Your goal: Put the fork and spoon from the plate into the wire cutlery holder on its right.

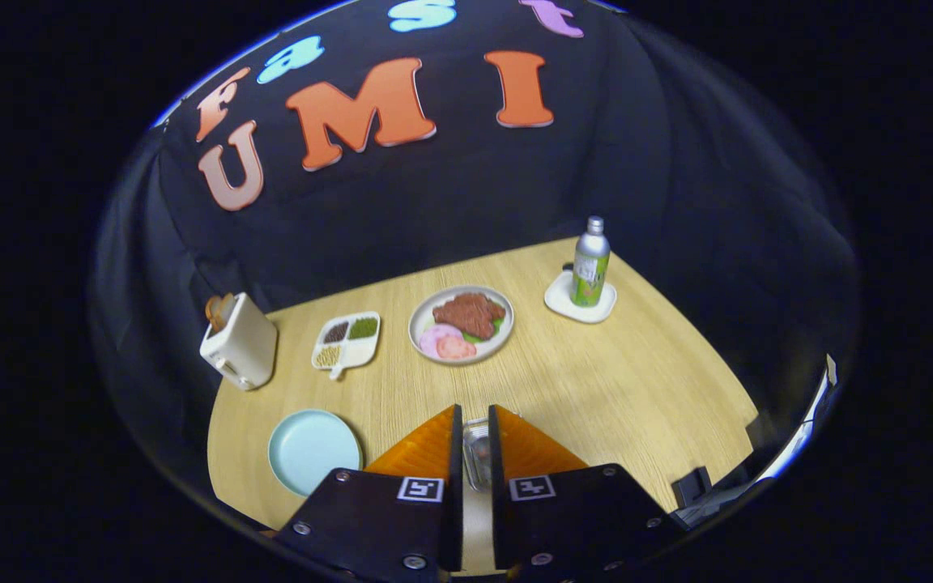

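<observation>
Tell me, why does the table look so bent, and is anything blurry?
Gripper view: the fisheye lens bows the wooden table edges; the meat plate and bottle look sharp; the fingers pinch a shiny metal piece, soft and glary up close.

plates: two, an empty blue plate (313, 449) and a plate of food (462, 324)
divided trays: one (347, 341)
toasters: one (240, 342)
bottles: one (591, 262)
coasters: one (580, 301)
metal utensils between the fingers: one (477, 453)
grippers: one (475, 421)
</observation>
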A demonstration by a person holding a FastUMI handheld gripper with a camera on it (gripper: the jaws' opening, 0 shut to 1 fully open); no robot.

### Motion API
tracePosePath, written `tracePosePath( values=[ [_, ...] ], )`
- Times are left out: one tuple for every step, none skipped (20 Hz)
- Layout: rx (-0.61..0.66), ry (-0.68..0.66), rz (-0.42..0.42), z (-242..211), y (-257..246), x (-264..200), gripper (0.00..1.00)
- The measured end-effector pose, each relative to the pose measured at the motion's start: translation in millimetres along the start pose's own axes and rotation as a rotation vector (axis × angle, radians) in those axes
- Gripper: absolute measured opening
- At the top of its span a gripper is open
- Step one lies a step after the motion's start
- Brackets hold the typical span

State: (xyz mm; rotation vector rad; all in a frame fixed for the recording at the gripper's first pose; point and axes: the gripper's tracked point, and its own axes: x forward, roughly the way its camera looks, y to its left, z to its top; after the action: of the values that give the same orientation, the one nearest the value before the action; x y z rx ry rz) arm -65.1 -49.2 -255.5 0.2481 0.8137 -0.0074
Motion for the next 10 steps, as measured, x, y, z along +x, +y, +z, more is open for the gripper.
tracePosePath(
  values=[
    [-0.007, -0.063, 0.009, 17.7, 2.2, -5.3, 0.22],
    [-0.019, -0.12, 0.013, 34.0, 4.2, -11.1, 0.27],
    [-0.029, -0.181, 0.014, 51.1, 7.8, -16.1, 0.29],
    [-0.035, -0.241, 0.015, 68.8, 10.1, -21.6, 0.29],
    [-0.039, -0.297, 0.021, 83.3, 14.9, -26.9, 0.34],
    [-0.042, -0.35, 0.029, 98.7, 18.8, -33.5, 0.39],
    [-0.049, -0.403, 0.038, 111.6, 23.6, -40.7, 0.49],
    [-0.065, -0.455, 0.04, 124.9, 27.3, -48.1, 0.54],
    [-0.084, -0.501, 0.039, 136.6, 29.0, -54.4, 0.62],
    [-0.101, -0.543, 0.036, 146.7, 31.3, -60.6, 0.66]
  ],
)
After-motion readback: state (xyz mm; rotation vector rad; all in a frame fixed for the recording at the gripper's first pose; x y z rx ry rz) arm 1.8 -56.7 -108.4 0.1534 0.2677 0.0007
